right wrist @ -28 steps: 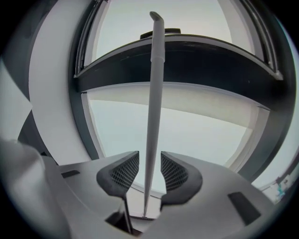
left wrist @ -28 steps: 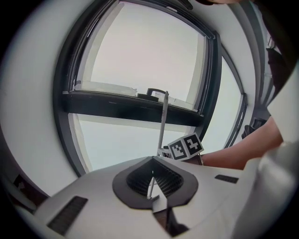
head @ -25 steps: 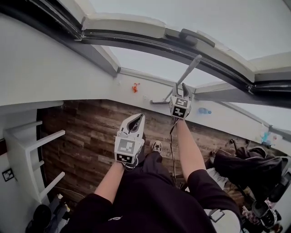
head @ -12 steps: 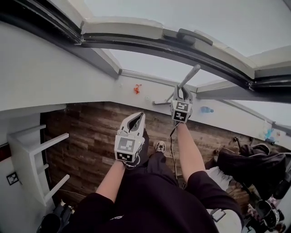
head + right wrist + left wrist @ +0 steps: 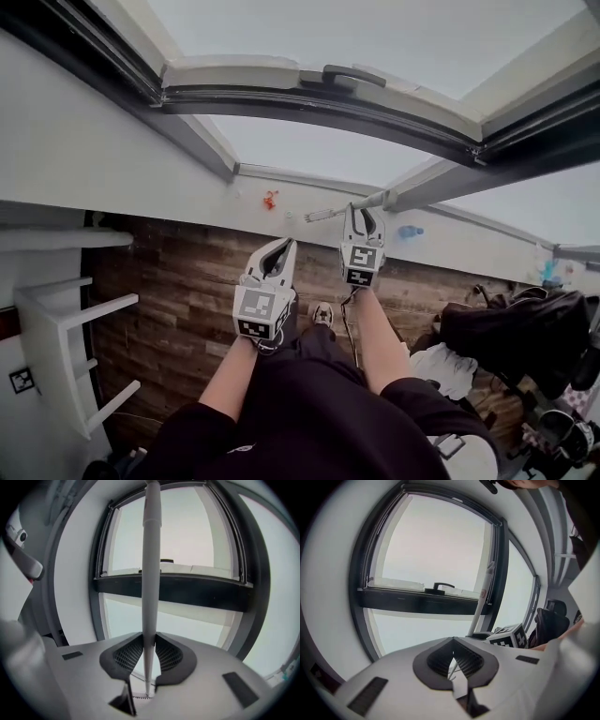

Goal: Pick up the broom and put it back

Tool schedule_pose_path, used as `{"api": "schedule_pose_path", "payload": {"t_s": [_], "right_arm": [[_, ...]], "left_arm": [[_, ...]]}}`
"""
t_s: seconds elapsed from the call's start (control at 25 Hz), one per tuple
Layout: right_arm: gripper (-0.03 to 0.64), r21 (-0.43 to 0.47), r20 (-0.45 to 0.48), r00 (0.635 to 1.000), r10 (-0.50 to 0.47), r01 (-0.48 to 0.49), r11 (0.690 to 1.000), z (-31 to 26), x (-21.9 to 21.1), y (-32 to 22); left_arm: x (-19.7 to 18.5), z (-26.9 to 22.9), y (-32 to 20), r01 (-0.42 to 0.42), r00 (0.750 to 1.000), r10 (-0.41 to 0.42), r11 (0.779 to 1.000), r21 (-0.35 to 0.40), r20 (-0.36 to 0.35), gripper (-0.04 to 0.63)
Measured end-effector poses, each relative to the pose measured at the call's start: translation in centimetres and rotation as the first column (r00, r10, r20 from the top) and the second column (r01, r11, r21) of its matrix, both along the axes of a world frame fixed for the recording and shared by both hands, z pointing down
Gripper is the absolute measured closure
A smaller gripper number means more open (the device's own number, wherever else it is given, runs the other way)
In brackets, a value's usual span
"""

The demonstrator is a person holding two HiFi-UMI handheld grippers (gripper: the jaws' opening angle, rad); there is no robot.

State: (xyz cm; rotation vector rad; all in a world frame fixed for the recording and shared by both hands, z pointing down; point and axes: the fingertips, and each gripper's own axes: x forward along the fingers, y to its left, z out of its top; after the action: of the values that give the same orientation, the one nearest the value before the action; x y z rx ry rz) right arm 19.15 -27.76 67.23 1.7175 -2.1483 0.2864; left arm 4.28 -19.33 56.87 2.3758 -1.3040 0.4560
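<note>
The broom's pale handle [image 5: 151, 573] runs straight up through the right gripper view, in front of the window. My right gripper [image 5: 149, 651] is shut on it, with a ribbed pad pressed to each side. Far below the jaws a bit of the broom head [image 5: 138, 697] shows. In the head view the right gripper [image 5: 362, 214] is raised toward the wall under the window. My left gripper [image 5: 281, 247] hangs lower and to its left, shut with nothing held. From the left gripper [image 5: 453, 654] view the handle [image 5: 482, 603] rises beside the right gripper's marker cube [image 5: 511, 637].
A large dark-framed window [image 5: 309, 94] fills the wall ahead. A white shelf unit [image 5: 66, 319] stands at the left on the wood floor [image 5: 178, 281]. Black bags and clutter [image 5: 525, 337] lie at the right. A small orange thing [image 5: 270, 199] is stuck to the wall.
The right gripper's jaws have closed on the broom handle and lifted it. Both hands have risen and shifted slightly left in the head view.
</note>
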Motion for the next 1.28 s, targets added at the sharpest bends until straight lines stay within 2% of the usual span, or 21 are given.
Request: {"api": "schedule_pose_path", "payload": {"t_s": [0.28, 0.48, 0.68, 1.04, 1.28], "right_arm": [[0.522, 0.133, -0.044, 0.993, -0.106, 0.111, 0.985, -8.8, -0.8, 5.2], [0.522, 0.189, 0.012, 0.988, -0.157, 0.152, 0.97, -14.4, -1.1, 10.0], [0.522, 0.245, 0.051, 0.978, -0.203, 0.185, 0.952, -16.7, -1.1, 13.7], [0.523, 0.277, 0.124, 0.965, -0.232, 0.191, 0.942, -19.2, -0.9, 17.0], [0.527, 0.28, 0.112, 0.968, -0.226, 0.187, 0.942, -19.9, -0.7, 17.8]], "left_arm": [[2.1, -4.5, 2.8, 0.04, 0.997, -0.033, 0.992, 0.119, -0.062, 0.594], [2.3, -6.5, 4.3, 0.102, 0.992, -0.089, 0.983, 0.152, -0.088, 0.594], [3.4, -7.6, 5.8, 0.097, 0.995, -0.095, 0.976, 0.192, -0.023, 0.594], [5.2, -8.0, 7.0, 0.079, 0.997, -0.081, 0.974, 0.211, -0.001, 0.594], [5.7, -8.6, 7.6, 0.099, 0.995, -0.091, 0.974, 0.206, -0.048, 0.594]]}}
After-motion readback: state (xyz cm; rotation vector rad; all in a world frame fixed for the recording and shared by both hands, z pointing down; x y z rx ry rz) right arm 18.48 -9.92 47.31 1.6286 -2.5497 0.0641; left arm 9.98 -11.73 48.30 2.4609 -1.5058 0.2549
